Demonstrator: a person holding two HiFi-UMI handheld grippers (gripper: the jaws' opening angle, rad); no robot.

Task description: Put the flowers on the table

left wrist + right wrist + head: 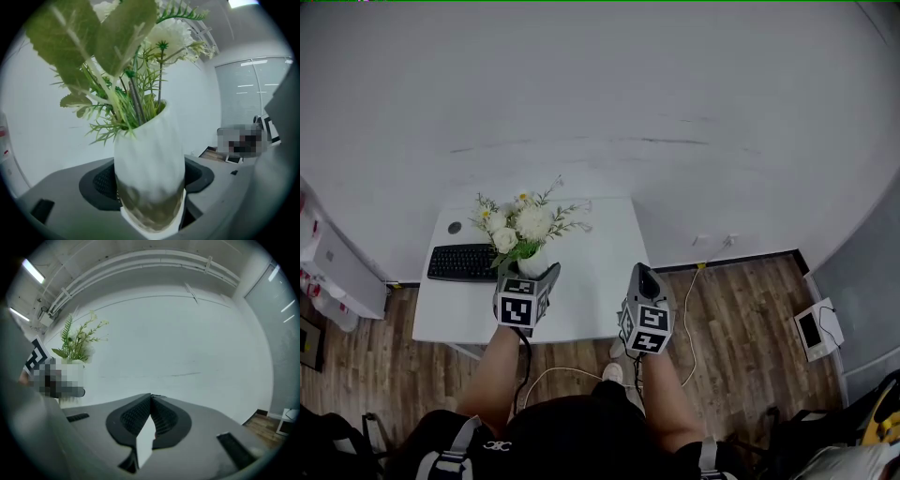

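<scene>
Flowers point(528, 223) held in a vase point(534, 262) by the left gripper point(528, 292)

Head view: the left gripper clasps the white vase from the near side. The vase stands upright over the front part of the white table point(591, 281), just right of a black keyboard point(462, 262). Whether its base touches the tabletop cannot be told. The right gripper point(645, 298) hangs at the table's near right edge, well apart from the vase, above the wooden floor point(741, 309), where a pale cable point(689, 319) runs.

Left gripper view: the jaws stand wide, with the ribbed vase filling the gap between them and both dark pads against its lower sides. White blooms and green leaves rise from its mouth.

Right gripper view: the jaws are drawn together, tips meeting, with nothing between them. They face a bare white wall point(187, 343). The flowers show far to the left.
</scene>
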